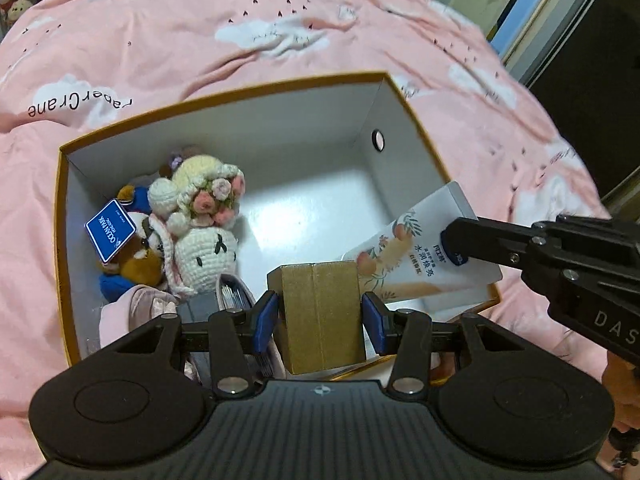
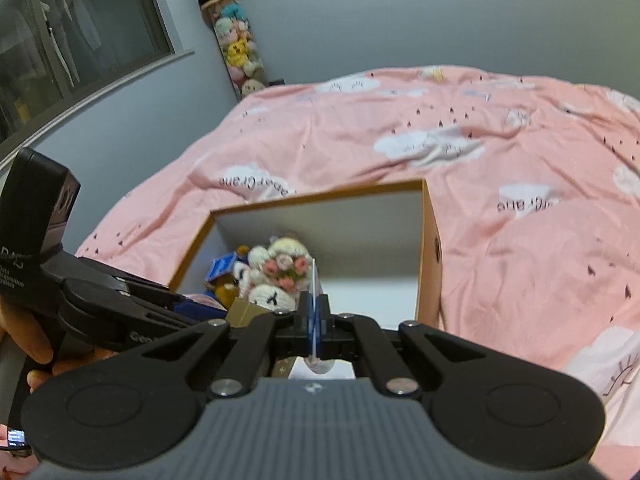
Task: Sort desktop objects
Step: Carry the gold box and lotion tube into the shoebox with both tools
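The storage box (image 1: 224, 104), white inside with an orange-brown rim, stood open on the bed and served as the collecting point for the sort. Against its left wall lay a heap of items judged already sorted: a crocheted white doll (image 1: 208, 252) with a flower crown, a brown plush toy (image 1: 140, 266) bearing a blue tag (image 1: 110, 236), and some pink fabric (image 1: 136, 308) at the near left corner. The rest of the box floor was bare.

Two items were in hand above the box. The left gripper (image 1: 320, 316) held a small gold carton (image 1: 320, 316) between its blue pads, the jaws standing about half apart and pressing on the carton's sides, over the near edge of the box. The right gripper (image 2: 315, 320) had its jaws shut on the flat crimped end of a white tube (image 1: 416, 256) printed with peaches; the tube reached in over the box's near right corner. Neither item had been released, so both deposits were judged outstanding. Whether further objects awaited sorting outside the box could not be told.

The box rested on a pink quilt (image 1: 280, 32) printed with white clouds, soft and rumpled. Beyond the box, grey walls, a dark window (image 2: 80, 32) and a tall clear tube of plush toys (image 2: 236, 48) in the corner were noted.
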### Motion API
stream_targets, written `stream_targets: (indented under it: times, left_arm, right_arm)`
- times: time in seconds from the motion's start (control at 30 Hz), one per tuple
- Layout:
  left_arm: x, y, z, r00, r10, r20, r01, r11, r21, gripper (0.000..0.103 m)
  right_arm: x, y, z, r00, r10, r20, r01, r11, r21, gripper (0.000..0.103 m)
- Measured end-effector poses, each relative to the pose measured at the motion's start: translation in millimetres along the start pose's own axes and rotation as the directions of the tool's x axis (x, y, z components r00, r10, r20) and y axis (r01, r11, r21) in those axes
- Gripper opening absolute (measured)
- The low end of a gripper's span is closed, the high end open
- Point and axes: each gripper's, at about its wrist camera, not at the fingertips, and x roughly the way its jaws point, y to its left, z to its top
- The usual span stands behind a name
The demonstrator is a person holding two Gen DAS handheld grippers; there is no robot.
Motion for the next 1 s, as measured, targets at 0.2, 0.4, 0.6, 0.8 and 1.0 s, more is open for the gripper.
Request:
stream_targets:
  times: [0.2, 0.4, 0.6, 0.8, 1.0]
  left_arm:
    - [12, -11, 5, 0.999, 0.036, -0.005, -0.036, 0.999, 0.030, 0.053]
    - [21, -11, 8, 0.999, 0.041, -0.002, -0.041, 0.999, 0.008, 0.053]
    - [25, -12, 7, 0.998, 0.052, 0.034, -0.053, 0.999, 0.014, 0.052]
    - [35, -4, 2, 0.999, 0.037, -0.007, -0.037, 0.999, -0.013, 0.052]
    - [43, -5, -1, 0.998, 0.037, -0.058, -0.038, 0.999, -0.014, 0.052]
  right_arm:
    - [17, -9, -5, 0.999, 0.003, -0.042, -0.002, 1.000, 0.023, 0.000]
    - [29, -20, -4, 0.997, 0.023, -0.076, -0.018, 0.998, 0.061, 0.000]
    - [34, -25, -6, 0.996, 0.033, -0.085, -0.025, 0.996, 0.086, 0.000]
    - [39, -28, -7, 0.995, 0.037, -0.095, -0.027, 0.995, 0.100, 0.001]
    - [48, -28, -9, 0.992, 0.050, -0.119, -0.037, 0.993, 0.111, 0.001]
